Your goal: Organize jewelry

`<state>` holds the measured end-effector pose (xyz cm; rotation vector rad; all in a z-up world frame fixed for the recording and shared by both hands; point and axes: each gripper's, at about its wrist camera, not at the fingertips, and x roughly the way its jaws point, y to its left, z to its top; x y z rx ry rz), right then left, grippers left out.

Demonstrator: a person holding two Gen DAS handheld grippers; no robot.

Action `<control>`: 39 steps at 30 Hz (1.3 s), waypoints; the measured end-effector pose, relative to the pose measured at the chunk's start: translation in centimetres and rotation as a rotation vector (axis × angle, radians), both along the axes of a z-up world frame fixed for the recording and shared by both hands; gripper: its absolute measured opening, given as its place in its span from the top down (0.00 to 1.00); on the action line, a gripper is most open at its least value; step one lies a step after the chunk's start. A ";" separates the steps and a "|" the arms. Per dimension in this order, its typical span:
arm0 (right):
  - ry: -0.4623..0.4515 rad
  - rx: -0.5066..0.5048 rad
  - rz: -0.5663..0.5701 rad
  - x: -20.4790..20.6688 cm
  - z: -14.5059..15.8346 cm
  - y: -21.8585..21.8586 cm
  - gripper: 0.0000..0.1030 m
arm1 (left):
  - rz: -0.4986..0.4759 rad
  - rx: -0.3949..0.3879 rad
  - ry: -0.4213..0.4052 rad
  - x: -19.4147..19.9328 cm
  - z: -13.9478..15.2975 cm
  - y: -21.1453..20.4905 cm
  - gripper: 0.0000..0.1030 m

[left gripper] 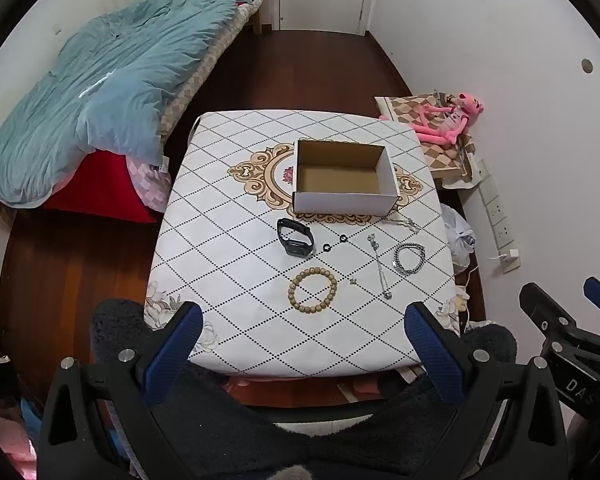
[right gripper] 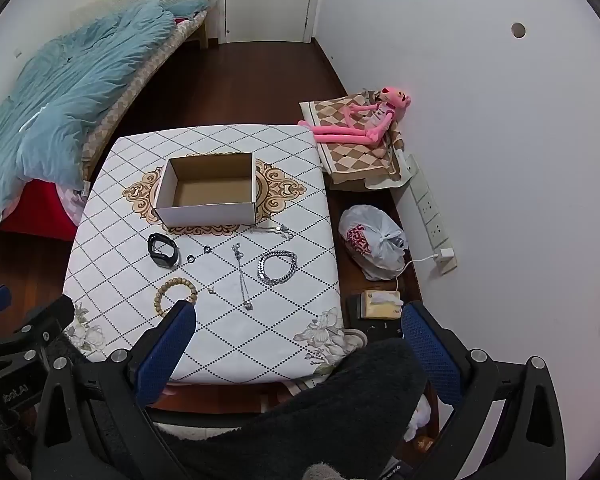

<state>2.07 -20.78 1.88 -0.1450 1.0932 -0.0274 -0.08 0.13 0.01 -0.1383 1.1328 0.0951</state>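
Note:
An empty open cardboard box (left gripper: 343, 178) (right gripper: 209, 190) stands mid-table. In front of it lie a black watch (left gripper: 296, 237) (right gripper: 163, 251), two small black rings (left gripper: 326, 246) (right gripper: 191, 258), a wooden bead bracelet (left gripper: 312, 289) (right gripper: 175, 295), a thin silver chain (left gripper: 380, 266) (right gripper: 242, 276), a thick silver chain bracelet (left gripper: 409, 258) (right gripper: 277, 267) and another thin silver chain (left gripper: 404, 224) (right gripper: 274, 230). My left gripper (left gripper: 304, 320) is open and empty, held above the table's near edge. My right gripper (right gripper: 298, 320) is open and empty, over the near right corner.
The table (left gripper: 228, 320) has a diamond-pattern cloth. A bed with a blue quilt (left gripper: 112, 80) is at the left. A pink plush toy (right gripper: 364, 120), a plastic bag (right gripper: 374, 242), a tissue box (right gripper: 381, 304) and a power strip (right gripper: 432, 220) lie along the right wall.

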 end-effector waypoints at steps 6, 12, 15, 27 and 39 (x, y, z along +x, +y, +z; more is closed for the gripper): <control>0.000 -0.009 -0.002 0.0 0.1 0.1 0.00 | 0.002 0.009 -0.003 0.1 0.5 -0.3 0.00; -0.006 -0.011 -0.001 -0.2 0.4 0.1 0.00 | -0.004 0.012 -0.004 0.1 0.7 -0.2 0.00; -0.008 -0.011 -0.004 -0.2 0.6 0.2 0.00 | -0.008 0.015 -0.005 0.2 0.9 -0.2 0.00; -0.010 -0.004 0.000 0.1 0.6 -0.3 0.00 | -0.008 0.018 -0.013 0.2 1.0 -0.8 0.00; -0.013 -0.001 -0.003 0.0 0.9 -0.5 0.00 | -0.007 0.019 -0.019 0.1 1.2 -1.8 0.00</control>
